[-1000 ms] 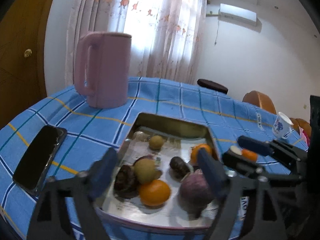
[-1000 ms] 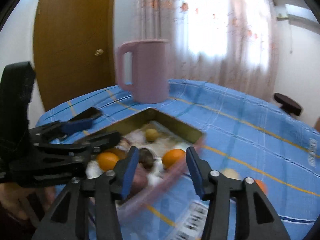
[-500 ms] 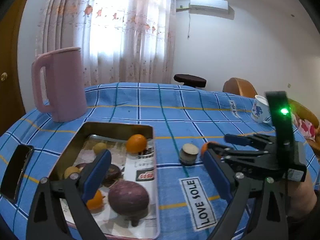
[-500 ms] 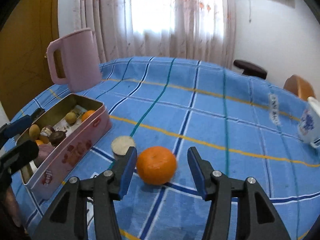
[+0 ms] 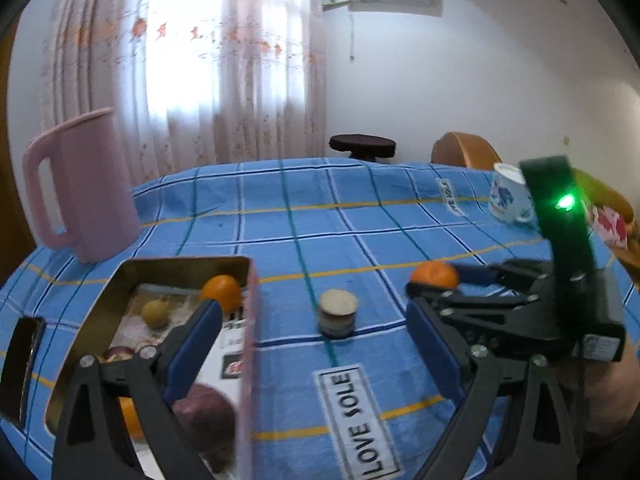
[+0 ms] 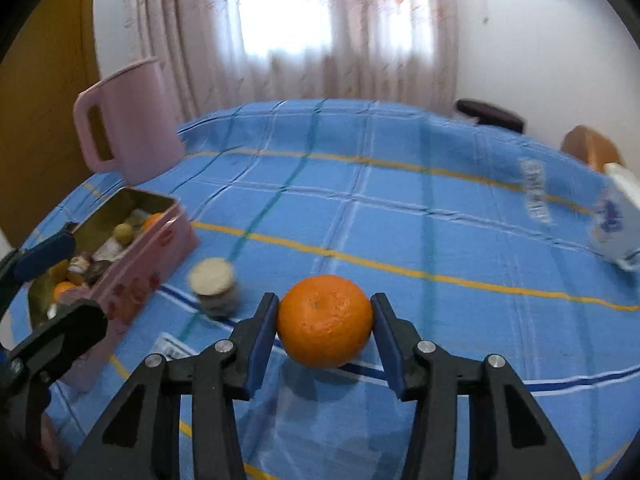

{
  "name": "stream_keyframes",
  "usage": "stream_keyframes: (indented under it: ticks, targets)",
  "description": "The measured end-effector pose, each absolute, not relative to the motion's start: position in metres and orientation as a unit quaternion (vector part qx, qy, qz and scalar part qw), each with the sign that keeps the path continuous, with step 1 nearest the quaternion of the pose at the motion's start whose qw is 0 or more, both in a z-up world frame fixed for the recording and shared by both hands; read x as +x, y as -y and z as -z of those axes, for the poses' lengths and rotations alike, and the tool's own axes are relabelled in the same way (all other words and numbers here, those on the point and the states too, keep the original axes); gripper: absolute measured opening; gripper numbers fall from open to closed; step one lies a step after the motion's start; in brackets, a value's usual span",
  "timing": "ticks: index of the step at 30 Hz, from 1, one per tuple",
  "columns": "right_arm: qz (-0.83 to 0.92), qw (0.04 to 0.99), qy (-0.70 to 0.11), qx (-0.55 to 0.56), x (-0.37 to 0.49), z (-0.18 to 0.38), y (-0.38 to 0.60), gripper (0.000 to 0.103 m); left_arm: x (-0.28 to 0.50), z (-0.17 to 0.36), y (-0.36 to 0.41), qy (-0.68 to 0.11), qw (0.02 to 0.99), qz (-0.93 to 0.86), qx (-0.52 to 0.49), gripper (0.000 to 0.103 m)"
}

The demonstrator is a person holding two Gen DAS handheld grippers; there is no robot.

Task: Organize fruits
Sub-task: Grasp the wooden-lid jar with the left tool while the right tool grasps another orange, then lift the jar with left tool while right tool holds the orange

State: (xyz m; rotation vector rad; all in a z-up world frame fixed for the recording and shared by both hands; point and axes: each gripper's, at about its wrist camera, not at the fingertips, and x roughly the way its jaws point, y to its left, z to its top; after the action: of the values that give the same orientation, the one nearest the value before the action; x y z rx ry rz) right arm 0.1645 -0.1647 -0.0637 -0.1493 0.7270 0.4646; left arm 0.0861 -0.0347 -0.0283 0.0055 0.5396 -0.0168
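An orange (image 6: 324, 320) rests on the blue checked tablecloth, and my right gripper (image 6: 325, 320) is closing on it, a blue pad touching each side. The left wrist view shows the same orange (image 5: 434, 274) in the right gripper (image 5: 434, 280) at the right. My left gripper (image 5: 310, 316) stands wide open and holds nothing, hovering over the right wall of the pink tin box (image 5: 250, 320). In the tin lie another orange (image 5: 222, 292), a small yellow fruit (image 5: 154, 312) and a purple fruit (image 5: 208, 408). The tin (image 6: 160, 240) is to the orange's left.
A small jar with a beige lid (image 5: 338, 312) stands between the tin and the orange. A pink jug (image 5: 80, 192) is at the back left and a phone (image 5: 24, 356) lies left of the tin. A white cup (image 5: 510, 196) sits far right. A stool (image 5: 362, 146) stands beyond the table.
Both grippers swung right, away from the tin. The right gripper came down around the orange and its jaws narrowed onto it. The left gripper shifted toward the tin's right wall.
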Motion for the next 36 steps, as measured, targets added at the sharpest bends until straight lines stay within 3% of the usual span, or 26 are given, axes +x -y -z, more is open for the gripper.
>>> stream_keyframes:
  ticks: [6,10,14,15,20,24,36]
  targets:
    - [-0.207,0.915,-0.342,-0.047,0.166,0.059,0.200,0.049,0.121,0.042,0.060,-0.307,0.951,0.024,0.020,0.090]
    - [-0.212,0.917,-0.335,-0.043,0.166,0.056,0.201,0.049,0.146,0.055,0.065,-0.352,0.935,0.031,0.018,0.076]
    - [-0.215,0.920,-0.324,-0.041,0.163,0.054,0.202,0.049,0.163,0.063,0.060,-0.382,0.924,0.023,0.007,0.070]
    - [-0.215,0.921,-0.323,-0.041,0.162,0.054,0.202,0.049,0.166,0.064,0.061,-0.387,0.922,0.024,0.008,0.064]
    - [-0.216,0.918,-0.329,-0.039,0.165,0.055,0.202,0.049,0.178,0.074,0.061,-0.416,0.909,0.026,0.002,0.061]
    - [-0.217,0.918,-0.331,-0.037,0.165,0.055,0.202,0.049,0.178,0.073,0.053,-0.413,0.910,0.027,-0.013,0.036]
    - [-0.224,0.924,-0.310,-0.021,0.159,0.051,0.209,0.049,0.162,0.060,0.056,-0.368,0.928,0.049,-0.015,0.036]
